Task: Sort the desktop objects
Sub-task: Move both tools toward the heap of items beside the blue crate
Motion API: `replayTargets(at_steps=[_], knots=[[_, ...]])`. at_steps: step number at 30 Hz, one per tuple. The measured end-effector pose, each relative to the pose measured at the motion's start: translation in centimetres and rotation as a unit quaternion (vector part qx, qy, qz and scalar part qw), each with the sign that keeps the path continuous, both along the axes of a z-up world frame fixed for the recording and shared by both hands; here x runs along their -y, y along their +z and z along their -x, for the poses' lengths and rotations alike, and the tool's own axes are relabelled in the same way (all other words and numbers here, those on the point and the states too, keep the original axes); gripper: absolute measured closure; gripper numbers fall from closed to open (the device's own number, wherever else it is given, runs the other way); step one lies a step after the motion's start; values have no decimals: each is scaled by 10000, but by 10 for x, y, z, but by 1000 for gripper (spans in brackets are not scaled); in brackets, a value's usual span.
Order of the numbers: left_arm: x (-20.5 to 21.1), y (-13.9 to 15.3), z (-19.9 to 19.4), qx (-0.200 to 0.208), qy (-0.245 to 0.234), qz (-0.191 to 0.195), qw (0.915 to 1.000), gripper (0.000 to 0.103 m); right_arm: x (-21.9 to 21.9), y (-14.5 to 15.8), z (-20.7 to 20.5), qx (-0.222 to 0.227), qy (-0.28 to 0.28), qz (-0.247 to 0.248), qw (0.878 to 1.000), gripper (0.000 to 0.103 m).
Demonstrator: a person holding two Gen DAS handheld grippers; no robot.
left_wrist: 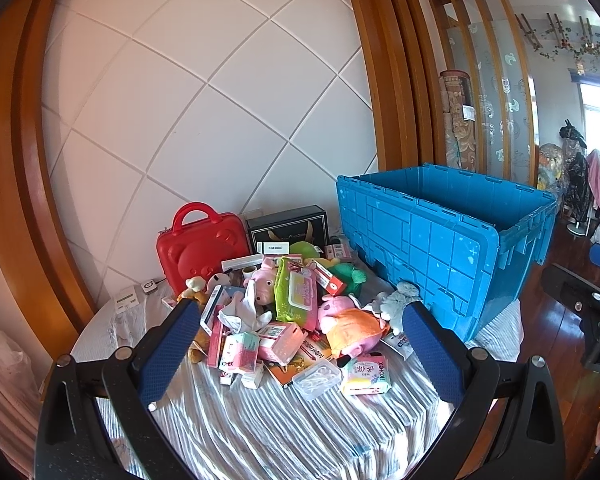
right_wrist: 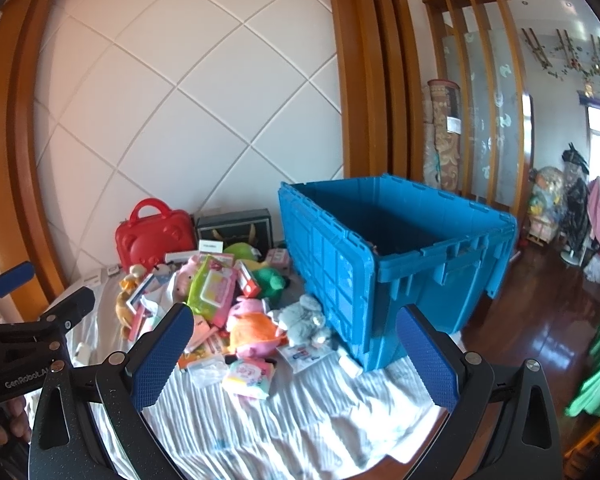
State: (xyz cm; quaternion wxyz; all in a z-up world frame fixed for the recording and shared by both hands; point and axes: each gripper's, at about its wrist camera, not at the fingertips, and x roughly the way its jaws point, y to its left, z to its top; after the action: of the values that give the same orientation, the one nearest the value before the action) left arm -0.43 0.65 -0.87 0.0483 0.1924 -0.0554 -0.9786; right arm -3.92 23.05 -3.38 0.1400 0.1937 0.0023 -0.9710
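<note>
Two hand-held grippers, left [left_wrist: 300,344] and right [right_wrist: 292,344], fingers spread wide, empty, level above the cluttered table [left_wrist: 260,432].

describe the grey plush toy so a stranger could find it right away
Start at the big blue crate on the striped cloth. At the foot of its near corner lies the grey plush toy, beside the orange-dressed pink pig; it is the only pale grey, fluffy one.

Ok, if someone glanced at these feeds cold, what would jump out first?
The big blue crate, open-topped, fills the right of the table. Left of it sprawls a bright heap of plush toys and packets on the striped cloth, with a red bear-face case upright against the wall behind. Both grippers, left and right, hang open and empty.
</note>
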Motion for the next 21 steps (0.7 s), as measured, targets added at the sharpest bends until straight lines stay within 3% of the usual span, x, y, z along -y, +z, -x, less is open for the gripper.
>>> replayTargets(at_steps=[10,21], knots=[[-17,-3,8,38,133,43,9999,0,-12,1,12,19,152,-8,9999,0],[-41,-28,30,323,423,18,9986,0,-31,-14,42,207,423,-111,9988,0]])
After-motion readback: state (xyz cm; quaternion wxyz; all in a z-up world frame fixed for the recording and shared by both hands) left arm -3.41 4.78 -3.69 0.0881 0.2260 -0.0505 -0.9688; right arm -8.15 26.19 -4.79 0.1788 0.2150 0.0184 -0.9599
